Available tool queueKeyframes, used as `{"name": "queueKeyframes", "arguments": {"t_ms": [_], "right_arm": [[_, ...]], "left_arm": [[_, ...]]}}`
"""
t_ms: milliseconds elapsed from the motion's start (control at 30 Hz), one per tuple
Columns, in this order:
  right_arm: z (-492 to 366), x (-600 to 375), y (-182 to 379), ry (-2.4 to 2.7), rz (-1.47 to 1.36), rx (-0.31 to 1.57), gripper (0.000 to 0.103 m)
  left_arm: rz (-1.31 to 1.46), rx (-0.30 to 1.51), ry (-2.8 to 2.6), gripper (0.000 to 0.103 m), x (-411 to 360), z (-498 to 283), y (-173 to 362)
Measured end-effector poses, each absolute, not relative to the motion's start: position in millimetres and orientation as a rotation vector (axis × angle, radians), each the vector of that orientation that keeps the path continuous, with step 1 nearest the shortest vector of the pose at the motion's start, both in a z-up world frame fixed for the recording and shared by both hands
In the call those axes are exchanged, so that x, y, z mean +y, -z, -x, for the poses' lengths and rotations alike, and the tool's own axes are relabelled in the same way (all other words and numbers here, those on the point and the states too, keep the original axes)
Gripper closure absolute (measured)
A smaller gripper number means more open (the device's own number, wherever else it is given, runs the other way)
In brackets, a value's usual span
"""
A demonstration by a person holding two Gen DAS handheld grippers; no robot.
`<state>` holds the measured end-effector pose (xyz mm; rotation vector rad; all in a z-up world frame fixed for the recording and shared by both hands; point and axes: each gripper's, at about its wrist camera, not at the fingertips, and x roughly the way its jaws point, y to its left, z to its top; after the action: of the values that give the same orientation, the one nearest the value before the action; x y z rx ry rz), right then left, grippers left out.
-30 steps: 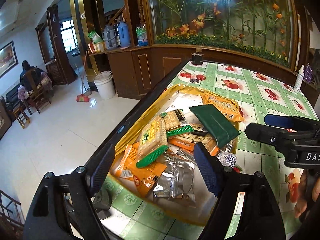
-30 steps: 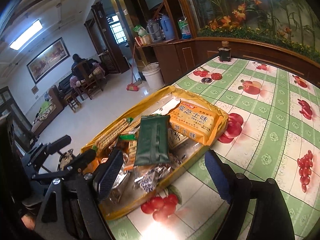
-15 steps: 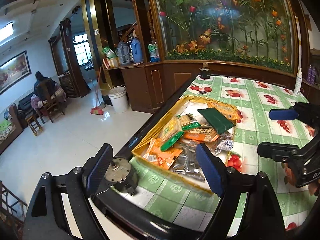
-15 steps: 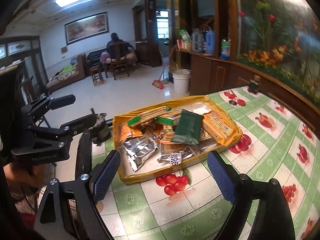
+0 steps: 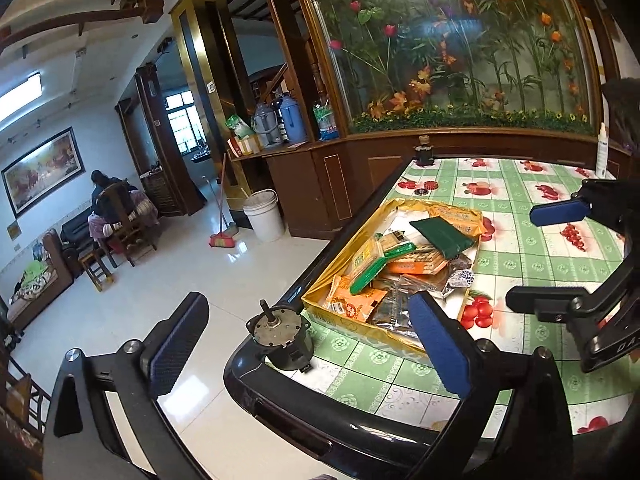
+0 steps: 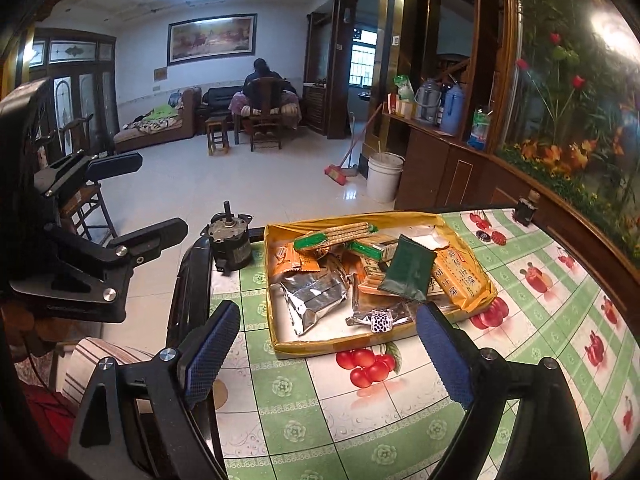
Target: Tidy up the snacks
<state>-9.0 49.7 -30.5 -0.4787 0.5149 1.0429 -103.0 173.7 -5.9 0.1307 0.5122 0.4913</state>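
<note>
Two pairs of tongs are mine, and both hang above the near end of the counter point(image 6: 540, 340) with its green-and-white fruit-print cloth, each spread wide with nothing between the blue pads. My left tongs point(image 5: 308, 344) sit over the counter's black rounded corner; my right tongs point(image 6: 328, 350) sit over the cloth just short of the shallow yellow cardboard tray point(image 6: 344, 346) of snacks.

My left view shows the right tongs point(image 5: 556, 256) from the side, off to the right of the tray point(image 5: 340, 318). My right view shows the left tongs point(image 6: 136, 196) at the far left, out past the counter edge. Only the left view shows the white bottle point(image 5: 601, 152) at the counter's far right edge. The small grey metal motor with a stub shaft point(image 5: 280, 336) stands upright at the counter corner beside the tray in both views point(image 6: 230, 242).

The tray lies with its long axis running away from me along the counter's left edge. In it, the dark green flat pouch point(image 6: 408, 270) lies on top, its long axis roughly along the tray, resting partly on the orange cracker packet with printed characters point(image 6: 460, 276). The long biscuit sleeve with green ends point(image 6: 336, 234) lies across the far end in the right view. Crumpled silver foil bags point(image 6: 316, 294) fill the near left part, and a small black-and-white dotted wrapper point(image 6: 380, 320) sits by the near wall.
</note>
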Motion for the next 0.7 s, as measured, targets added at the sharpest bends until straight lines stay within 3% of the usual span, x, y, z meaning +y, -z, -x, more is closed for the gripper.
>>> {"name": "queueKeyframes", "arguments": {"t_ms": [700], "right_arm": [[18.6, 58.7, 22.5, -1.088, 0.532, 0.462, 0.012]], "left_arm": [[-0.123, 0.459, -0.508, 0.0, 171.9, 115.1, -9.6]]}}
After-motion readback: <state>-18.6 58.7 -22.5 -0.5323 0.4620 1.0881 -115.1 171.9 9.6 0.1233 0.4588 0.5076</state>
